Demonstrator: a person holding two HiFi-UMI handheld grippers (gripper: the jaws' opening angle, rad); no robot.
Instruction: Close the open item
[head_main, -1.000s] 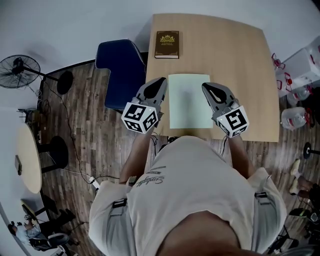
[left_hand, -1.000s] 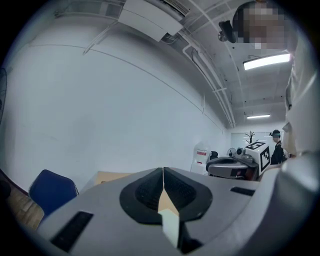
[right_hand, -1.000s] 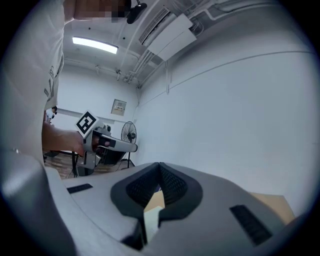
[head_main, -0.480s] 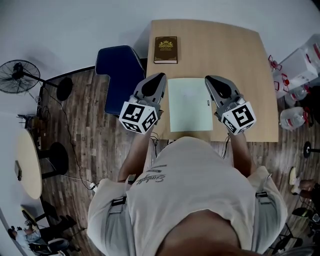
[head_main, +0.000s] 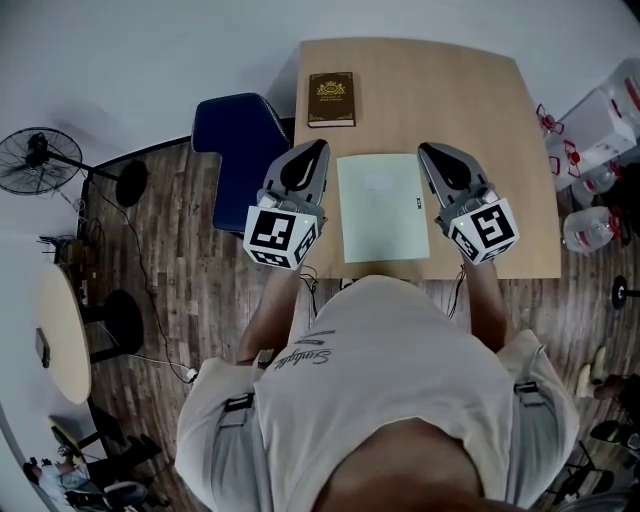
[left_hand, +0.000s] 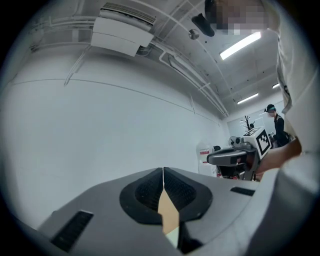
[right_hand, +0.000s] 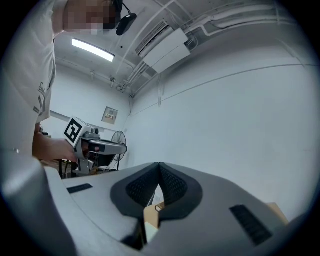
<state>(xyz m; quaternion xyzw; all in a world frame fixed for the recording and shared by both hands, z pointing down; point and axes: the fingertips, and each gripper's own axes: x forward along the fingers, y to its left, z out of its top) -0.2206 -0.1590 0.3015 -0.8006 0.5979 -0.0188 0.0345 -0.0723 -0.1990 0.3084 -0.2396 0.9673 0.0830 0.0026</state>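
A pale green flat book or folder (head_main: 382, 207) lies on the wooden table (head_main: 480, 100) in front of the person, showing one plain face with a small dark mark at its right edge. My left gripper (head_main: 318, 148) is held above the table's left edge, just left of the green item, jaws shut and empty. My right gripper (head_main: 428, 150) hovers to the item's right, also shut on nothing. Both gripper views look up at the white wall: the left gripper (left_hand: 163, 170) and the right gripper (right_hand: 159, 165) show pads pressed together.
A brown book with a gold crest (head_main: 331, 98) lies at the table's far left corner. A blue chair (head_main: 240, 140) stands left of the table. Water jugs (head_main: 595, 185) sit on the floor at right, with a fan (head_main: 38, 155) and a small round table (head_main: 60, 335) at left.
Both grippers have drifted slightly away from the person, and the right one a little to the right. The green item lies as before.
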